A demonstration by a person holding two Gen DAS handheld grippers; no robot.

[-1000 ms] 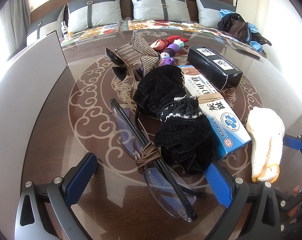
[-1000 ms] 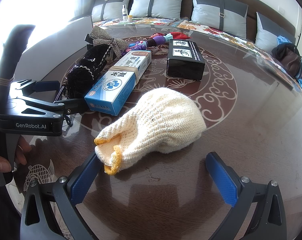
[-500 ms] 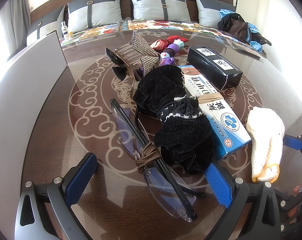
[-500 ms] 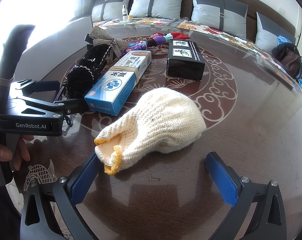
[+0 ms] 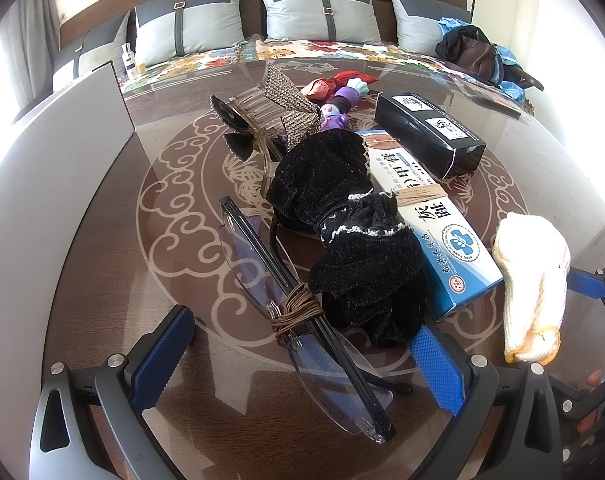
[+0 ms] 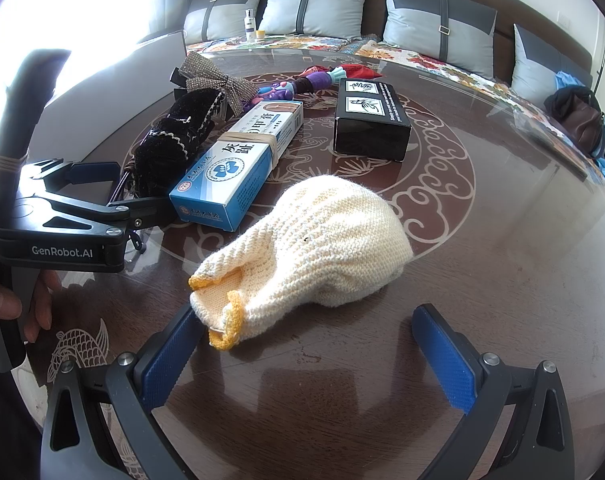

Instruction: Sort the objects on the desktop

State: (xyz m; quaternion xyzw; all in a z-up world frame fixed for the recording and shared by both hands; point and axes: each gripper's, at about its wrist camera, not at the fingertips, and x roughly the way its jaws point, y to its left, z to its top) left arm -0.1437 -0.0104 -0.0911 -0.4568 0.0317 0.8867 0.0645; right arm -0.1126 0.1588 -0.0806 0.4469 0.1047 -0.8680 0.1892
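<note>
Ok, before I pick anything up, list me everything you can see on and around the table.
glasses: 1, clear lenses, black arms, cord wound round; table front, between the left gripper's fingers
velvet pouch: 1, black; beside the glasses, against the blue box
blue box: 1, blue and white, rubber band round it; table centre
black box: 1, black, white labels; behind the blue box
knit glove: 1, cream, yellow cuff; in front of the right gripper
bow hair clip: 1, brown and black; far side
toy figure: 1, purple and red; far side
table: 1, dark brown, glass top
cushions: several, grey; sofa behind
left gripper: open
right gripper: open
hand: 1, on the left gripper's handle
</note>
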